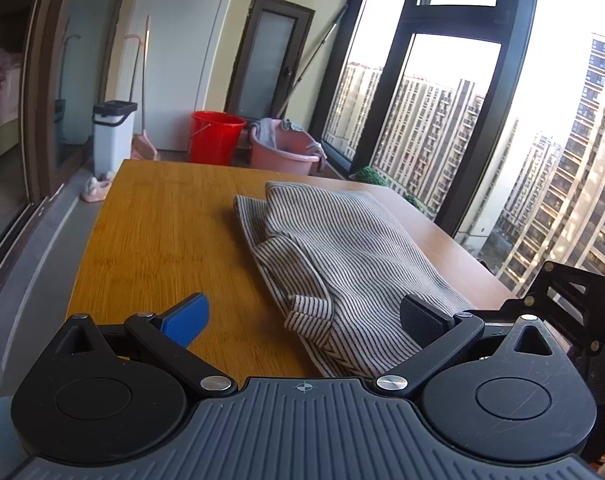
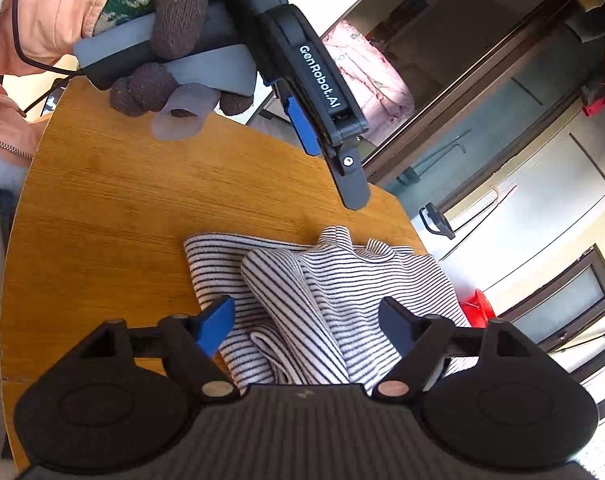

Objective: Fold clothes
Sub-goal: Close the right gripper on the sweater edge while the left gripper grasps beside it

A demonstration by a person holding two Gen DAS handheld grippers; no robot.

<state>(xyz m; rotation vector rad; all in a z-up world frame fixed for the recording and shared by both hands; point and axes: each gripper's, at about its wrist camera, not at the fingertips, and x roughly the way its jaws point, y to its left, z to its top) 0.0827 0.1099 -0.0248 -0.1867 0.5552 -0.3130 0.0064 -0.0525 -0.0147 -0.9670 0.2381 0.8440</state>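
A black-and-white striped garment (image 1: 342, 260) (image 2: 322, 292) lies crumpled and partly folded on the right half of a wooden table (image 1: 162, 220) (image 2: 102, 220). My left gripper (image 1: 304, 320) (image 2: 334, 174) is open just above the near end of the cloth. Its black pad hangs over the fabric and its blue pad over bare wood. My right gripper (image 2: 307, 324) is also open and straddles a raised fold of the garment from the opposite side. Neither gripper has closed on the cloth. In the right wrist view a brown knitted-gloved hand (image 2: 174, 40) holds the left tool above the table.
Beyond the table's far edge stand a red bucket (image 1: 214, 136), a pink basin (image 1: 286, 152) with rags and a white bin (image 1: 112, 136). Tall windows (image 1: 442, 120) run along the right side. A person's orange sleeve (image 2: 42, 0) is at the table's near corner.
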